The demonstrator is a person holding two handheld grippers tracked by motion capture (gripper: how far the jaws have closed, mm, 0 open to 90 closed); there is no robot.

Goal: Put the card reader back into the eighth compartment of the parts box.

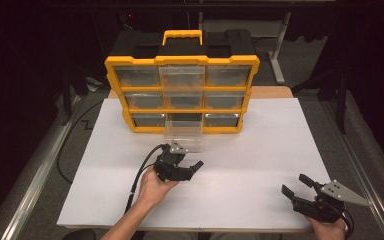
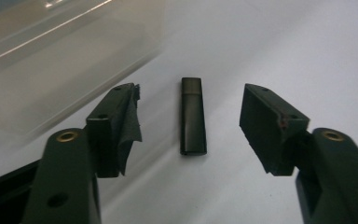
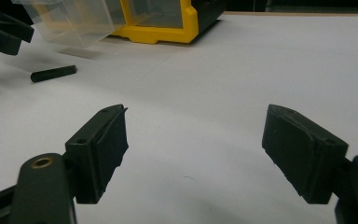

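Nine drawer slots show in the organizer (image 1: 182, 95) from the high view; it stands at the far edge of the desk (image 1: 260, 165), yellow-framed, with a handle on top. The bottom middle drawer (image 1: 183, 135) is pulled out, its front resting on the white top; I cannot tell what lies in it or in the other clear drawers. My left gripper (image 1: 192, 166) sits just in front of that drawer, near the desk's middle, jaws apart. My right gripper (image 1: 295, 184) rests near the near right corner, jaws also spread, holding nothing. Wide bare desk lies between the two and along the right edge.

In the left gripper view, a small black stick (image 2: 193, 116) lies flat on the desk between my spread jaws, touching neither. Loose tape hangs off the left pad. The drawer's clear wall (image 2: 65, 60) fills the upper left, blurred and cut off.

In the right gripper view, my jaws stand wide over bare desk. The stick (image 3: 53, 73) lies far off at the upper left, just beside the drawer (image 3: 81, 18). The organizer's yellow corner (image 3: 168, 28) is cut by the top edge, and the left gripper's jaw tips (image 3: 4, 30) poke in at the upper left.
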